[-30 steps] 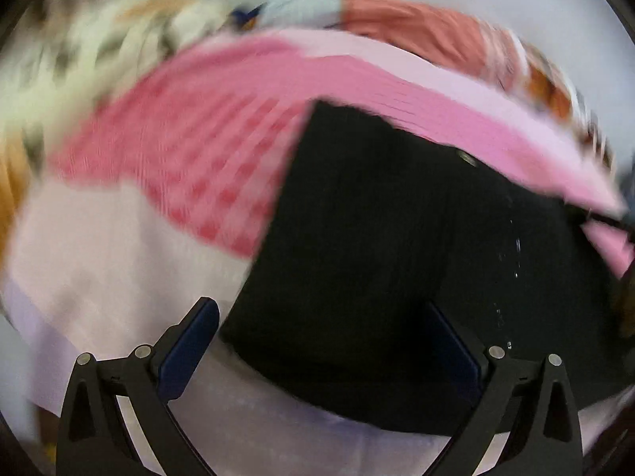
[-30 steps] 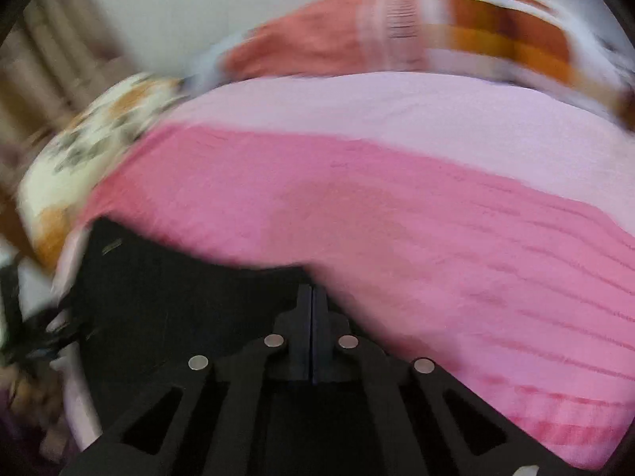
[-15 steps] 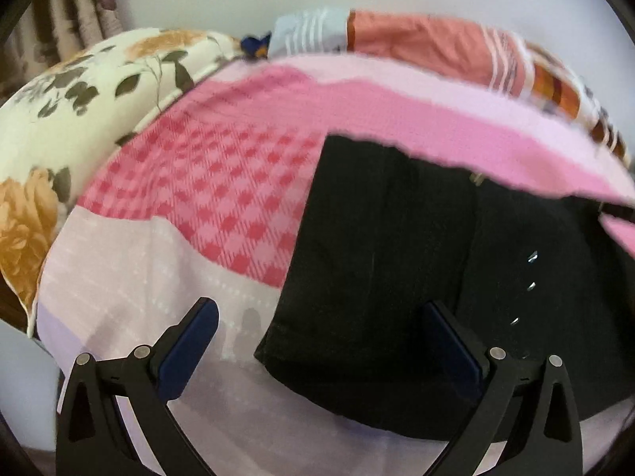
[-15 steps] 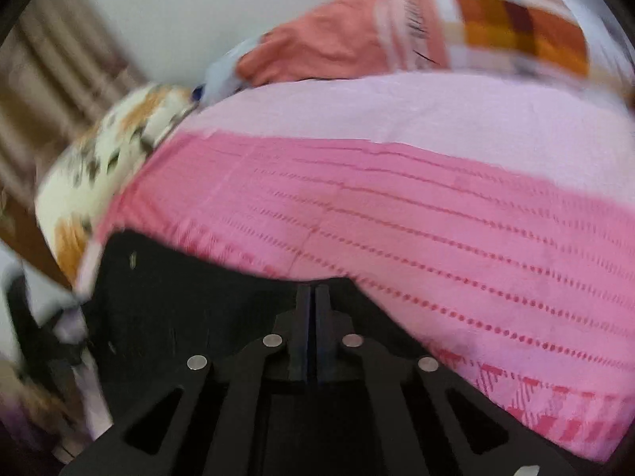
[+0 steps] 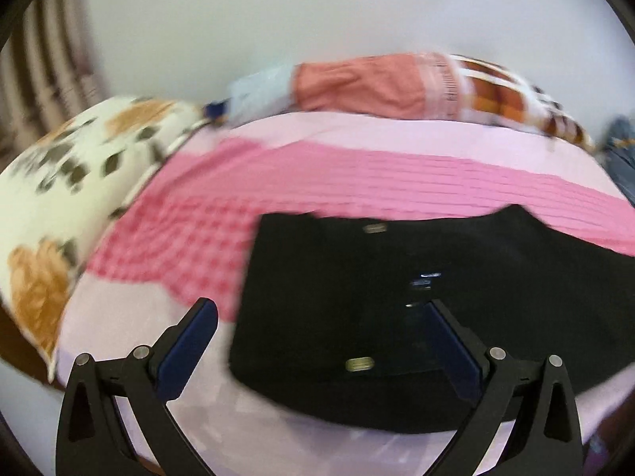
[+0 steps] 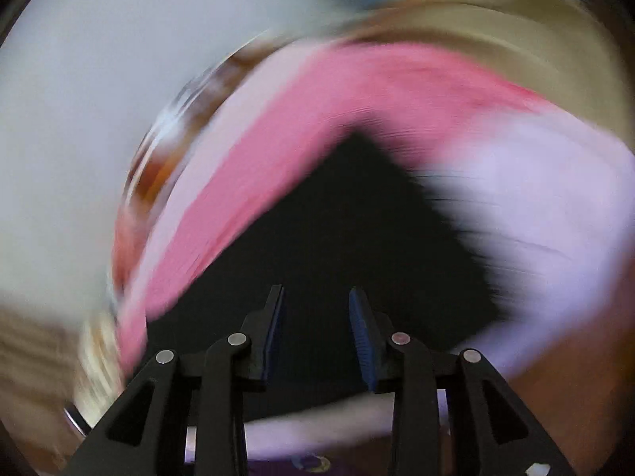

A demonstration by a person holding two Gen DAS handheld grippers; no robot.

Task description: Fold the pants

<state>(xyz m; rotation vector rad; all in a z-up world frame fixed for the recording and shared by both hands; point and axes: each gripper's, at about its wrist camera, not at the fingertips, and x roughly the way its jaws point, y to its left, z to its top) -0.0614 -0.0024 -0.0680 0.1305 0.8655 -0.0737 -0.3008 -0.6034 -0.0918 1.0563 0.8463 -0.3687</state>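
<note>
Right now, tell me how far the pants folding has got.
Done: the black fabric pants lie in a compact rectangle on the pink bedsheet. In hand: nothing; the left gripper hangs wide open, and the right gripper is opening with no cloth pinched. Left: perhaps a final fold, though blur hides the layers.

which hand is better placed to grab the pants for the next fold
Probably left: left tongs hang wide open over the black pants, steady view. Right tongs are only now opening, view blurred.

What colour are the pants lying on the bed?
Black. The pants show best in the left wrist view, lying folded on the pink bedspread.
</note>
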